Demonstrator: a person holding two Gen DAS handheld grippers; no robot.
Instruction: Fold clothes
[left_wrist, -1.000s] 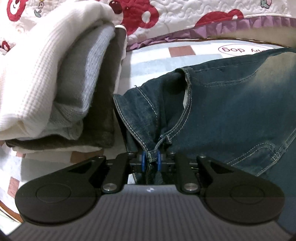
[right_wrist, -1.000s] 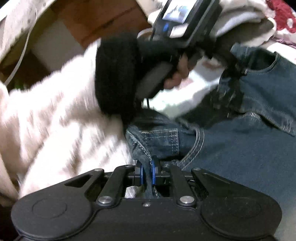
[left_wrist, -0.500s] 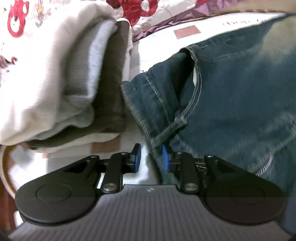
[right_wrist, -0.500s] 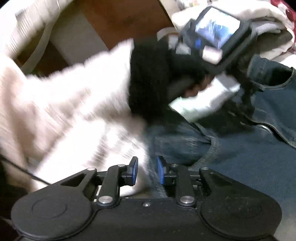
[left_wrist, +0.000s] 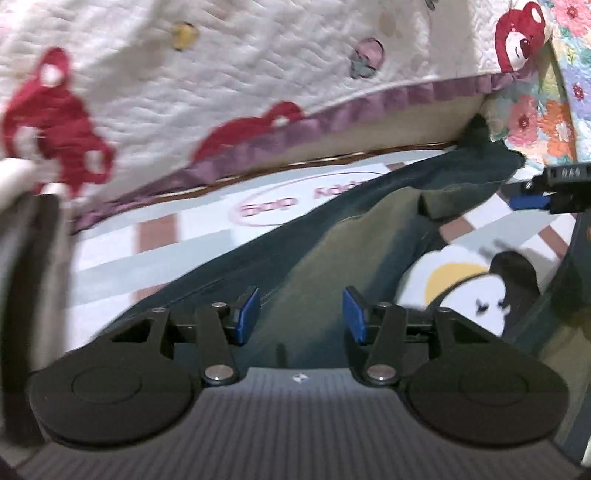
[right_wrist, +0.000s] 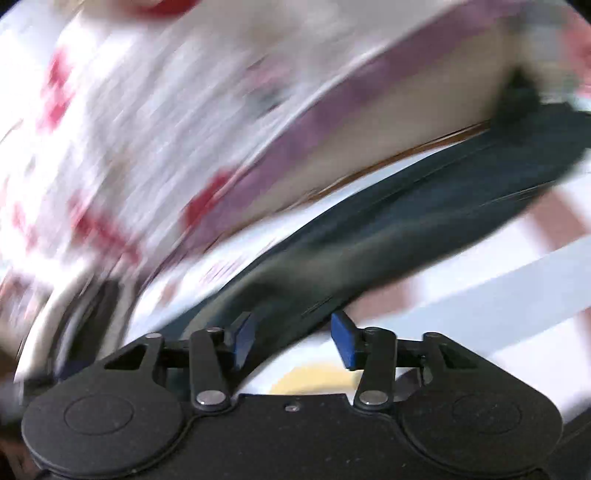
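A pair of dark blue jeans lies stretched along a printed cloth, its legs running away toward the far right. My left gripper hovers open just above the denim, nothing between its blue pads. In the left wrist view the right gripper shows at the right edge, its blue pad near the leg's far end. The right wrist view is blurred by motion; there the jeans run diagonally and my right gripper is open over the leg's edge, holding nothing.
A white quilt with red bear prints and a purple frill hangs behind the surface. A floral quilt sits at the far right. The cloth under the jeans has striped patches and a cartoon print. Folded clothes blur at the left edge.
Both grippers let go of the jeans' waistband, opened wide and swung right, toward the legs. The folded stack has slid to the left edge of the left wrist view.
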